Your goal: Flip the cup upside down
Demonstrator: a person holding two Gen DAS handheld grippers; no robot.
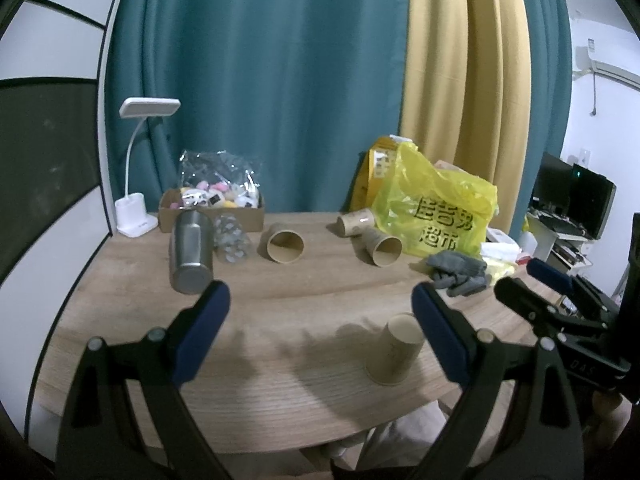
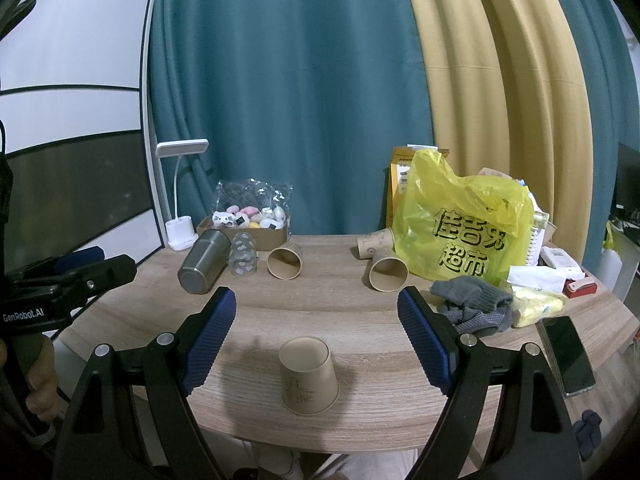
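A bare stretch of wooden table (image 2: 320, 308) runs from the near edge to the clutter at the back. The paper cup (image 2: 309, 376) stands upside down near the front edge, between the right gripper's (image 2: 316, 320) released jaws, touching neither. The left gripper (image 1: 320, 320) gapes wide, the cup just beside its right finger.

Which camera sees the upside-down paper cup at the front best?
The right wrist view. The upside-down paper cup stands whole in the middle there, between the open right gripper fingers, drawing showing. In the left wrist view the same cup sits off to the right, and one finger of the left gripper covers its edge.
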